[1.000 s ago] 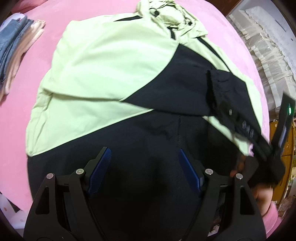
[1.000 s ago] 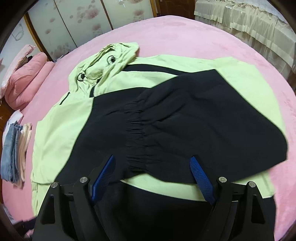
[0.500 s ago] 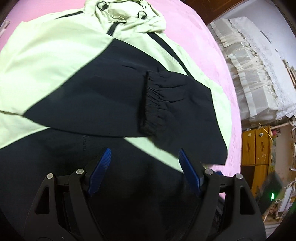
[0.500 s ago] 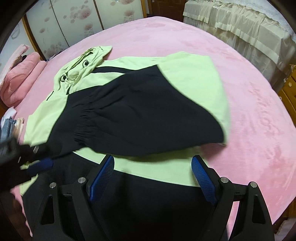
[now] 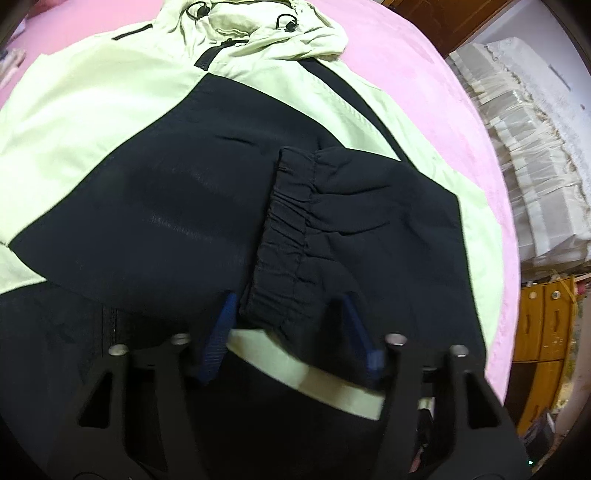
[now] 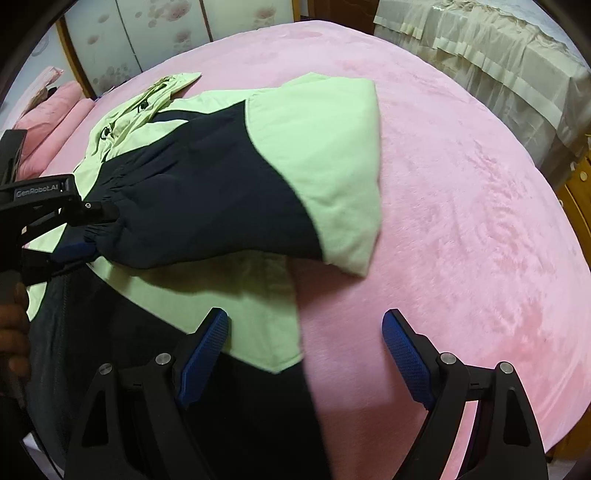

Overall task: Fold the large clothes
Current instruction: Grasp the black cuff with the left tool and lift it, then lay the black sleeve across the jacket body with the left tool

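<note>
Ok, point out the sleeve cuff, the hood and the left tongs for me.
cuff [image 5: 284, 243], left wrist view, on the gathered elastic band.
hood [image 5: 258, 33], left wrist view, on the pale green folds at its middle.
left tongs [image 6: 83, 230], right wrist view, between the tips at the cuff.

The jacket [image 5: 122, 110] is pale lime green up top with big black panels below, and its hood [image 5: 258, 33] is the same washed-out green with black cords. The sleeve cuff [image 5: 284, 236] is plain black. It all sits on a solid bubblegum-pink blanket [image 6: 461, 184]. Both grippers are black with bright blue ridged pads [image 6: 406, 350]. The bed skirt [image 6: 491, 62] is cream with pleats, and the closet doors [image 6: 162, 33] are white with faint pink flowers.
</note>
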### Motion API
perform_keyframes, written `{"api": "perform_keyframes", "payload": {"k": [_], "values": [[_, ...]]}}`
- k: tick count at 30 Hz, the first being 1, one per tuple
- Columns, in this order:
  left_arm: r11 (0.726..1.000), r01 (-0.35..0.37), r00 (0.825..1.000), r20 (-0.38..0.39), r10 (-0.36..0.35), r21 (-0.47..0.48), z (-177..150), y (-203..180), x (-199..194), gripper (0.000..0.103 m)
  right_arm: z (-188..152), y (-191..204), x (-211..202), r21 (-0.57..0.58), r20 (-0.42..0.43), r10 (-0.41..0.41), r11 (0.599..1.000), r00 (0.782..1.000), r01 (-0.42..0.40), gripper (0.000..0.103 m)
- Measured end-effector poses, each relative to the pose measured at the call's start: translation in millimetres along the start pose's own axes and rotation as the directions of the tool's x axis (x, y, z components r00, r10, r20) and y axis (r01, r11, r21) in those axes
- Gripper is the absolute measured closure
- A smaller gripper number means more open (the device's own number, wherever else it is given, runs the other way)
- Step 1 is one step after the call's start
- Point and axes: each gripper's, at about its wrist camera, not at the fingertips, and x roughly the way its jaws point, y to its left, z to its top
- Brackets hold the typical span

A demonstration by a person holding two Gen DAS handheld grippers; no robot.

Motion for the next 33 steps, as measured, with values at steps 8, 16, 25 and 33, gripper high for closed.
{"api": "perform_keyframes", "payload": {"k": [8,16,25,33], "values": [[0.999,-0.028,0.998,0.047,0.03,-0.04,8,-17,10,0.084,10,-22,11,-0.065,0.022,0.044,0.997,0.999,-0.042,0.016],[0.985,0.173,0.953,0.252,-0.167,-0.002,72,-68,-35,0.097,31,-15,30,-0.075,0.056,0.05,0.996,0.997,-0.046,0.015],[0.98,0.192,0.837,0.515,-0.186,0.042,137,-54,-137,0.098,46,-15,42,-0.119,0.08,0.062,0.992,0.995,-0.052,0.015],[0.998,0.0,0.816,0.576,0.04,-0.07,142,14,-167,0.098,55,-11,49,-0.143,0.088,0.055,0.989,0.995,-0.042,0.015]]}}
